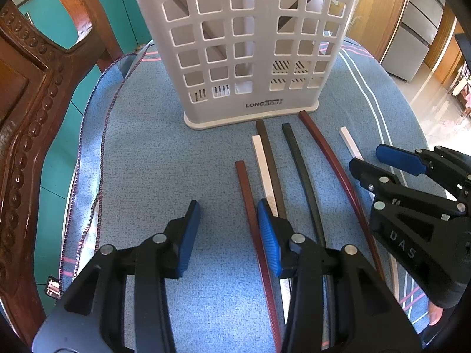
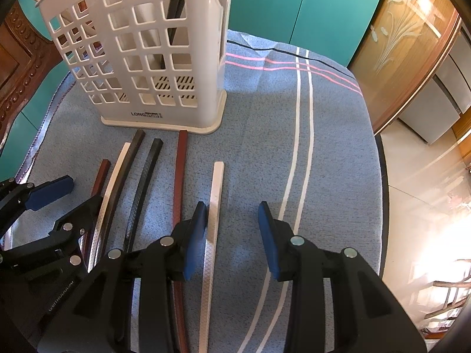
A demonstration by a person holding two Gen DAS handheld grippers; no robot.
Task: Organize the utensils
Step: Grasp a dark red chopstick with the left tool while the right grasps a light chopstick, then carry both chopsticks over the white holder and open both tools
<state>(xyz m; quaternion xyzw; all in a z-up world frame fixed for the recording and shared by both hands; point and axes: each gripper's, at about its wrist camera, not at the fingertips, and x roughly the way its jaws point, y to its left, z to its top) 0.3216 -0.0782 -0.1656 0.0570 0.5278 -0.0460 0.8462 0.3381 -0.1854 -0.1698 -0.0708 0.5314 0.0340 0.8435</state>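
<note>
A white perforated utensil holder (image 1: pixel 244 44) stands upright on the blue cloth; it also shows in the right wrist view (image 2: pixel 147 56), with dark sticks inside. Several chopsticks lie side by side in front of it: short red (image 1: pixel 250 203), white (image 1: pixel 263 167), dark brown (image 1: pixel 269 161), black (image 1: pixel 300 164), long red (image 1: pixel 329 158), and a separate white one (image 2: pixel 214 206). My left gripper (image 1: pixel 228 235) is open, empty, just left of the short red chopstick. My right gripper (image 2: pixel 232 235) is open, its left finger beside the separate white chopstick.
A carved wooden chair (image 1: pixel 26 111) stands at the left. The blue cloth (image 2: pixel 265 135) with white and pink stripes covers the round table; its edge drops off at the right. Teal cabinets (image 2: pixel 294 8) stand behind.
</note>
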